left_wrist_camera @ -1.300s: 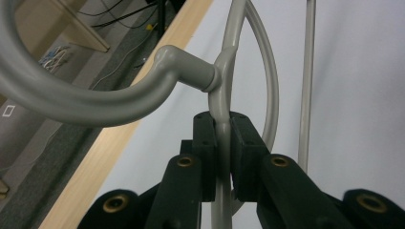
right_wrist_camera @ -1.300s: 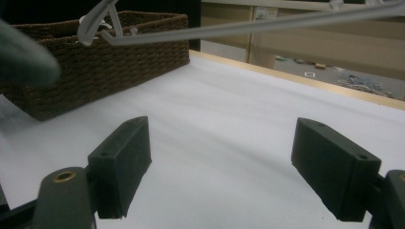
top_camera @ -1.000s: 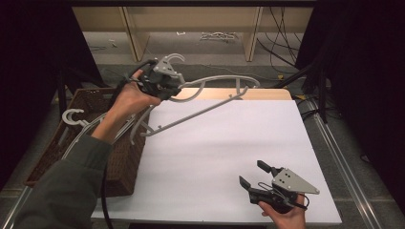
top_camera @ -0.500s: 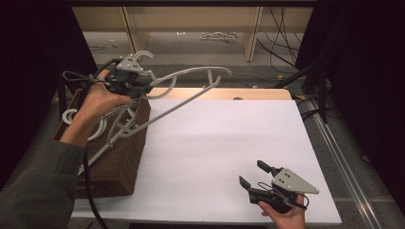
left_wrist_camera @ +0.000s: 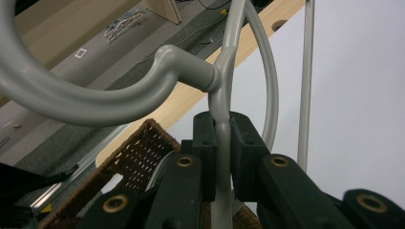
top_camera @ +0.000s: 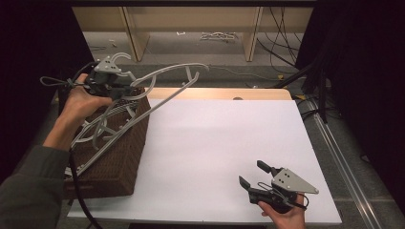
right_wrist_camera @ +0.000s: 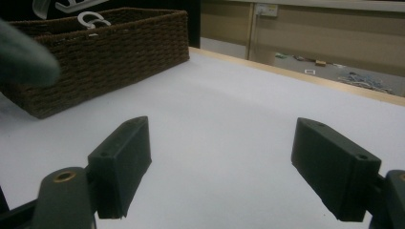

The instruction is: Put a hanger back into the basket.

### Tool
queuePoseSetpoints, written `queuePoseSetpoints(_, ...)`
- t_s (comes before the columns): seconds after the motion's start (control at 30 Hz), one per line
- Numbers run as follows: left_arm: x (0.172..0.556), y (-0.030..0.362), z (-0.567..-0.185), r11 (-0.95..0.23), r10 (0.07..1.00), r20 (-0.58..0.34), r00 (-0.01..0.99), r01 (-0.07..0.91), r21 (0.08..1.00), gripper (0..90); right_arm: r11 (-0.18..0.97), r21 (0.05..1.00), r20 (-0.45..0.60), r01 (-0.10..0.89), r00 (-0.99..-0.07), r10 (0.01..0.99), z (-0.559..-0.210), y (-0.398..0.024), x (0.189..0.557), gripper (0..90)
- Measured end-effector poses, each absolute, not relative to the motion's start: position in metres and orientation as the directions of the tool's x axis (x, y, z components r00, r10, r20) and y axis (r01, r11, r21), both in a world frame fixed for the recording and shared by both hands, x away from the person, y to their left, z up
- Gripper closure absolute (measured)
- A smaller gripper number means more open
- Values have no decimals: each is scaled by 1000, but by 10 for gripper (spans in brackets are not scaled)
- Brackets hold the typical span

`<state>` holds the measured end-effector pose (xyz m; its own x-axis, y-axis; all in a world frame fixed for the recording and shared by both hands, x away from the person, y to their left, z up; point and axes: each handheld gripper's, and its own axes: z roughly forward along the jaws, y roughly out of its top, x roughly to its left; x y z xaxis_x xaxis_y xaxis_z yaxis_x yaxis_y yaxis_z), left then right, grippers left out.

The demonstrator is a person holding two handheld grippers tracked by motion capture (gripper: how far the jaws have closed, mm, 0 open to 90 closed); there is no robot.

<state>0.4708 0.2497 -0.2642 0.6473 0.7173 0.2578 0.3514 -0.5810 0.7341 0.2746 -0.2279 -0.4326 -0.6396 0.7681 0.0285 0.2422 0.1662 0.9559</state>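
My left gripper (top_camera: 114,86) is clenched on a grey plastic hanger (top_camera: 165,81), gripping its thin neck just below the hook. In the left gripper view, the two black jaws press the neck of the hanger (left_wrist_camera: 222,138) from both sides, and the curved hook arcs away to the upper left. I hold the hanger tilted above the far end of a brown wicker basket (top_camera: 122,157), which sits at the left edge of the white table (top_camera: 215,143). One shoulder of the hanger juts out past the basket over the table's far left corner. More grey hangers (top_camera: 102,126) lie stacked inside the basket.

My right gripper (top_camera: 252,175) rests low over the near right part of the table, well apart from the basket. Its jaws are spread wide with nothing between them, seen in the right gripper view (right_wrist_camera: 219,167).
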Motion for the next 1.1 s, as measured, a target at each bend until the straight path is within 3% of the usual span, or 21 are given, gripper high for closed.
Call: queuePoseSetpoints(1.1,453,342,-315,-466,835,189,517,481,743,821,161,957,32,242,-640,768,-433,-227,275,221)
